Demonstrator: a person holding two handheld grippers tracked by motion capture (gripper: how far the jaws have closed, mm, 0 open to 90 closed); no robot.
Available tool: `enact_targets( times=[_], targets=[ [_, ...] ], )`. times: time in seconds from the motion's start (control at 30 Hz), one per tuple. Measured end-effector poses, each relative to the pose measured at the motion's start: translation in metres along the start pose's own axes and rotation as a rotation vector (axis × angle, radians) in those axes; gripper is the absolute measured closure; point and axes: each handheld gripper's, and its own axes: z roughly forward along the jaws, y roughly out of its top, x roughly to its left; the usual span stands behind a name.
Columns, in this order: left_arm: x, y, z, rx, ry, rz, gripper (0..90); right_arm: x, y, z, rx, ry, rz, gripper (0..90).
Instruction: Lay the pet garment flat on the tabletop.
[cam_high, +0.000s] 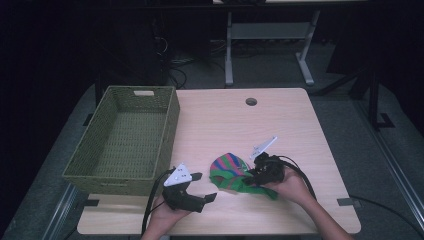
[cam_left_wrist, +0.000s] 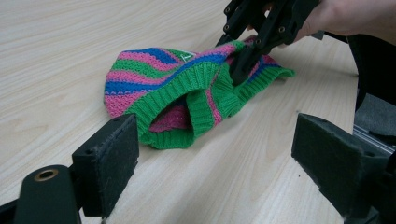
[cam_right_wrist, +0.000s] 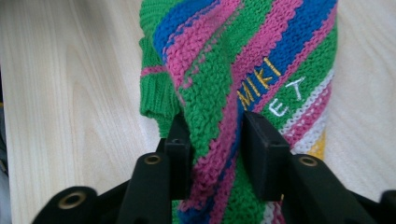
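High view — green woven rectangular basket (cam_high: 125, 140) at the left of the light wooden table (cam_high: 280, 125); striped pink, blue and green knitted garment (cam_high: 229, 171) near the front edge.
Left gripper view — left gripper (cam_left_wrist: 215, 154), jaws wide apart, nothing between.
Right gripper view — right gripper (cam_right_wrist: 212, 140), jaws clamped on garment fold.

The basket (cam_high: 127, 140) sits on the tabletop (cam_high: 300, 125) along its left edge, reaching from the far left corner almost to the near edge. To its right, near the middle of the near edge, lies the knitted garment (cam_high: 231, 171), with the right gripper (cam_high: 252, 175) at its right side, jaws closed on a fold of it. The left gripper (cam_high: 204, 187) hovers between basket and garment at the near edge, jaws apart, just left of the garment.
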Motion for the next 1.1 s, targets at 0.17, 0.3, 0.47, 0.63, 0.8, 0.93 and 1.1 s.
enact_targets(
  times=[0.17,0.3,0.47,0.63,0.8,0.93,1.1],
  targets=[
    [0.000,0.000,0.000,0.000,0.002,0.004,14.6,0.003,-0.005,0.004,-0.010,0.013,-0.003,54.8],
    [0.000,0.000,0.001,0.003,0.002,0.004,14.6,0.006,-0.008,0.004,-0.023,0.008,-0.006,49.9],
    [0.000,0.000,0.000,-0.003,0.004,0.004,14.6,0.008,-0.007,0.004,-0.013,0.000,-0.042,43.7],
    [0.001,0.000,-0.001,-0.003,0.006,0.005,14.6,0.012,-0.007,-0.001,-0.015,0.002,-0.027,35.8],
    [0.001,0.000,-0.002,-0.006,0.009,0.004,14.6,0.015,-0.006,-0.011,-0.048,0.003,-0.029,33.1],
    [0.002,0.001,-0.002,-0.010,0.010,0.002,14.6,0.019,-0.002,-0.022,-0.061,-0.025,-0.049,32.1],
    [0.002,0.001,-0.001,-0.004,0.012,0.003,14.6,0.028,0.004,-0.034,-0.102,-0.036,-0.086,34.7]
  ],
)
